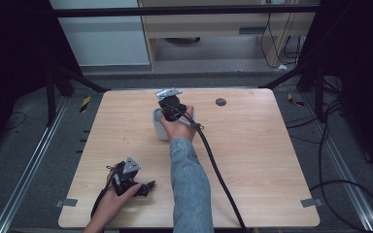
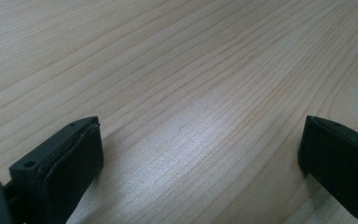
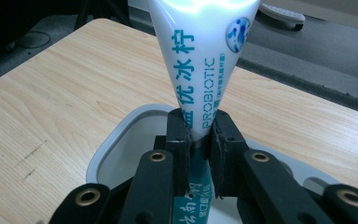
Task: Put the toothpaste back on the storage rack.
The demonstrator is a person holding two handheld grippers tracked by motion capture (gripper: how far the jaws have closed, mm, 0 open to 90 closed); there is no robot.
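My right gripper [image 3: 200, 129] is shut on a white tube [image 3: 200, 56] with teal lettering, pinching it low on its narrow part. The tube stands upright above a white round-cornered container [image 3: 114, 137], and its lower end hangs inside the rim. In the high view the right gripper [image 1: 171, 106] is at the table's far middle, over the container [image 1: 158, 128]. My left gripper [image 1: 147, 187] rests near the front left edge. Its jaws [image 2: 200, 140] stand wide open over bare wood, with nothing between them.
A small dark round disc [image 1: 220, 102] lies on the wooden table [image 1: 262, 160] right of the container. The right gripper's black cable [image 1: 218, 170] runs back across the table to the front edge. Black frame legs stand beyond the far corners.
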